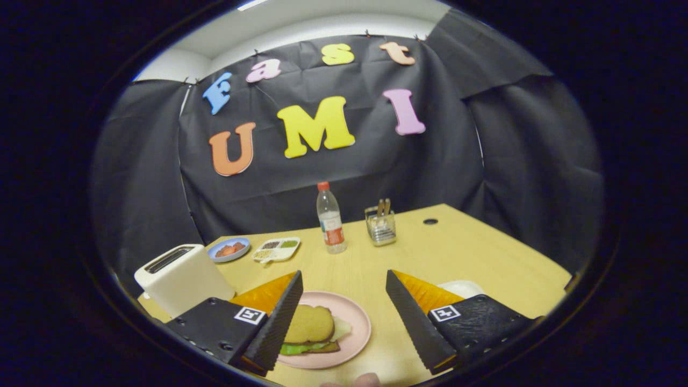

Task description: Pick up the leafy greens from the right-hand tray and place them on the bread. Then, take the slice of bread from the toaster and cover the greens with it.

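Note:
On the wooden table a pink plate (356, 321) holds a stacked sandwich: a tan slice of bread (309, 323) on top, leafy greens (301, 348) poking out beneath it, and a darker slice at the bottom. The plate lies between my fingers, nearer the left one. My gripper (344, 280) hangs open above the table with nothing between its fingers. A white toaster (180, 278) stands just left of the left finger (279, 322). Behind the right finger (419, 322) a white tray (462, 287) is mostly hidden.
Farther back stand a clear water bottle (330, 220) with a red cap, a glass holder with utensils (380, 226), a blue dish (229, 249) with reddish food, and a white divided tray (277, 249). A round cable hole (430, 221) marks the table's far right.

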Tool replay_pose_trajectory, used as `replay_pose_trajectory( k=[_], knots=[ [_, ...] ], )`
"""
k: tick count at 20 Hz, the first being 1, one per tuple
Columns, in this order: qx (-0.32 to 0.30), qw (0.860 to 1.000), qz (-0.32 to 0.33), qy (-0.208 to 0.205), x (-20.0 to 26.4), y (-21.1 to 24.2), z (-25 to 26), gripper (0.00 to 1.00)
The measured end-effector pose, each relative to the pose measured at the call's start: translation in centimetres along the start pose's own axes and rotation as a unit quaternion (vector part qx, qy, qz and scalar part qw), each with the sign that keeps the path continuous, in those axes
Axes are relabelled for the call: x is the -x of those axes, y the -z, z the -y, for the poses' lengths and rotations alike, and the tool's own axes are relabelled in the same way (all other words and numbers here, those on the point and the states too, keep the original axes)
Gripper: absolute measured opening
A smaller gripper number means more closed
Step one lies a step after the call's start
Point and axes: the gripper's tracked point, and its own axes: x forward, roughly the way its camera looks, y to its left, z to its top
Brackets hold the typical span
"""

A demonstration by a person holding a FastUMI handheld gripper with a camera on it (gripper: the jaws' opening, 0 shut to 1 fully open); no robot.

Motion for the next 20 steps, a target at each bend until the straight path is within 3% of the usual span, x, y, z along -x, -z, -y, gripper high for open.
replay_pose_trajectory(
  k=[3, 6, 10, 14, 20],
  knots=[
    [0.047, 0.997, 0.064, 0.006, 3.1, -4.7, -0.2, 0.95],
    [0.055, 0.994, 0.098, -0.003, 6.1, -6.8, -1.1, 0.95],
    [0.068, 0.989, 0.129, -0.01, 9.0, -7.5, -1.6, 0.95],
    [0.056, 0.991, 0.12, -0.036, 10.2, -6.1, -2.9, 0.95],
    [0.059, 0.99, 0.121, -0.038, 10.6, -5.9, -3.6, 0.96]
  ],
)
